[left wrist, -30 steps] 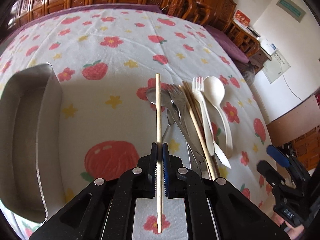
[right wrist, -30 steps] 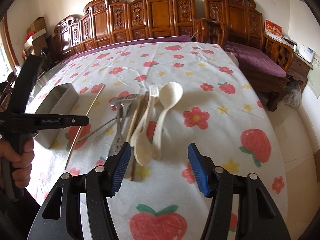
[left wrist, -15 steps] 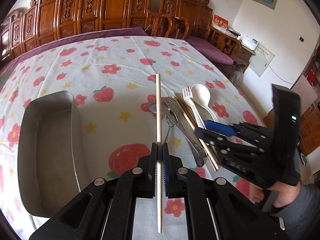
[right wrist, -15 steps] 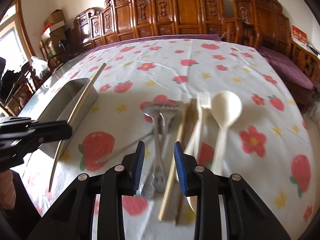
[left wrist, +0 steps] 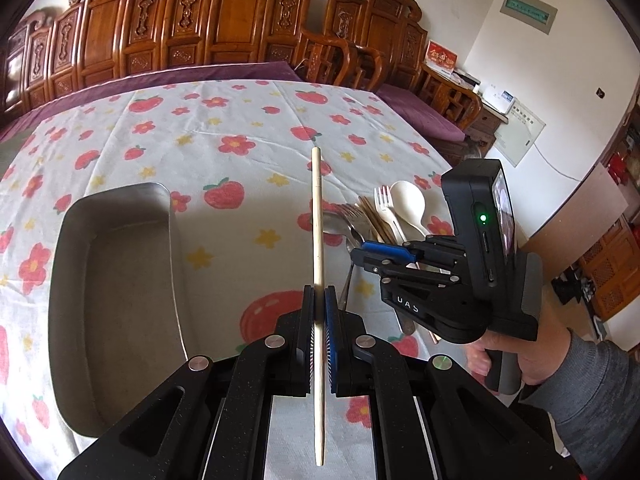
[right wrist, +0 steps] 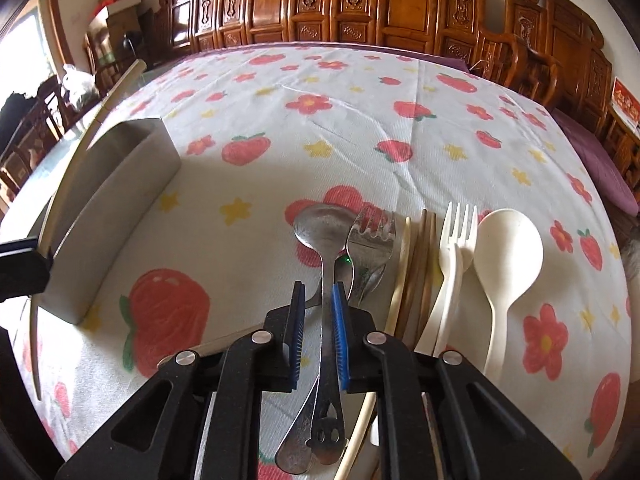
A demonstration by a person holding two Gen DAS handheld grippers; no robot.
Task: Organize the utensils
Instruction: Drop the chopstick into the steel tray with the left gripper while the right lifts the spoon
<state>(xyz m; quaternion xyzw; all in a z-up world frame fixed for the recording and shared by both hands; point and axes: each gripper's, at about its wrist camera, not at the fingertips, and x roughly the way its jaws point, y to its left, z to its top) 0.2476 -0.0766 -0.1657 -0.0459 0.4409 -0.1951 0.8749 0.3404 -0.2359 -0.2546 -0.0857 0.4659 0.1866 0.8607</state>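
Beside the tray (left wrist: 116, 304), the left gripper (left wrist: 319, 332) pinches a chopstick (left wrist: 317, 216); the right gripper (right wrist: 318, 320), jaws closing around a steel spoon (right wrist: 324, 232), should clamp squarely before lifting.

Daylight is admitted from a window (right wrist: 24, 52) at the left edge of the right wrist view, where it is blown out to white. The tablecloth (left wrist: 240, 128) is evenly lit in its far half, while a soft grey shadow is cast across the near half. Dull glare is carried on the metal tray (left wrist: 116, 288). Both frames are kept sharp, though straight lines are bowed and corners vignetted black by the fisheye lenses.
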